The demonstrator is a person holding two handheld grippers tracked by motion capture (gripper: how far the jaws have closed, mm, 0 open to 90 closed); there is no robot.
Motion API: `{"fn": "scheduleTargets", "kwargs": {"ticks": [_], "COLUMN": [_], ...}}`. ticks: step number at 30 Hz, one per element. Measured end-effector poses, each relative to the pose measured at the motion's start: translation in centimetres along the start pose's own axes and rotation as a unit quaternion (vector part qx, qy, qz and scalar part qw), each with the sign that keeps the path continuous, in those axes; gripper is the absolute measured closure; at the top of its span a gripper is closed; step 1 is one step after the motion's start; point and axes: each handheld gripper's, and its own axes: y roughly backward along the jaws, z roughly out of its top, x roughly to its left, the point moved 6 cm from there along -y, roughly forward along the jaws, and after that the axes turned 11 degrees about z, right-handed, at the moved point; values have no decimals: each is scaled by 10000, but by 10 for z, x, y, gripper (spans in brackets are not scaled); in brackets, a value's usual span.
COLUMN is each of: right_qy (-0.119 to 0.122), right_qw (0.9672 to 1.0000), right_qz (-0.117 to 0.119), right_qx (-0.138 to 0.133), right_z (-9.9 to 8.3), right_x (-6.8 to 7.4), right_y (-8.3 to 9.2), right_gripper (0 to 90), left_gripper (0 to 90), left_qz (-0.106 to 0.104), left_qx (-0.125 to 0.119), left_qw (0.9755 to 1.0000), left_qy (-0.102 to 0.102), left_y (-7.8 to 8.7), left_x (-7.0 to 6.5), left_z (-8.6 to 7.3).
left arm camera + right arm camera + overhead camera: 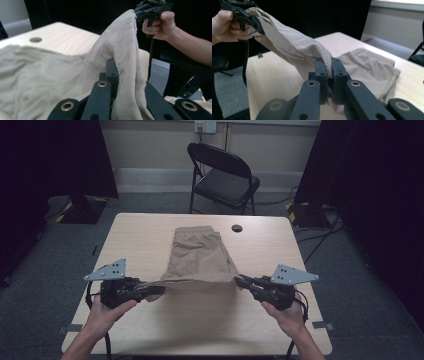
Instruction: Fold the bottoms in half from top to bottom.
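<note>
Tan shorts (200, 255) lie on the wooden table (145, 230), waistband at the far end, near edge lifted off the surface. My left gripper (160, 289) is shut on the near left corner of the cloth, and my right gripper (240, 281) is shut on the near right corner. The edge hangs stretched between them. In the left gripper view, the fabric (37, 72) runs through my closed jaws (117, 72) up to the other gripper (140, 11). The right gripper view has the hem pinched in its jaws (329, 67), with the shorts (372, 67) behind and the left gripper (258, 25) far off.
A black folding chair (225, 175) stands beyond the table's far edge. A round cable hole (237, 228) sits in the tabletop just right of the waistband. Dark curtains flank both sides, with stand bases and cables on the grey floor.
</note>
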Motion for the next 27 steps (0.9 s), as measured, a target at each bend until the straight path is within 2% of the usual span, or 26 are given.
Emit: {"fn": "scheduleTargets", "kwargs": {"ticks": [7, 12, 18, 27], "right_qy": [206, 304, 370, 553], "right_qw": [9994, 9983, 9968, 9939], "right_qz": [-37, -64, -66, -51], "right_qx": [-291, -495, -699, -956], "right_z": [27, 44, 61, 82], "right_x": [-1, -4, -7, -1], "right_y": [5, 8, 8, 12], "right_gripper": [857, 857, 857, 857], "left_gripper": [882, 882, 882, 882], "left_qz": [9, 19, 23, -6], "left_qx": [-261, -441, -622, -778], "left_qw": [9996, 9989, 9979, 9964], "left_qy": [-106, -152, -180, -334], "left_y": [9, 13, 18, 30], "left_x": [-4, -2, 0, -10], "left_z": [27, 44, 58, 77]}}
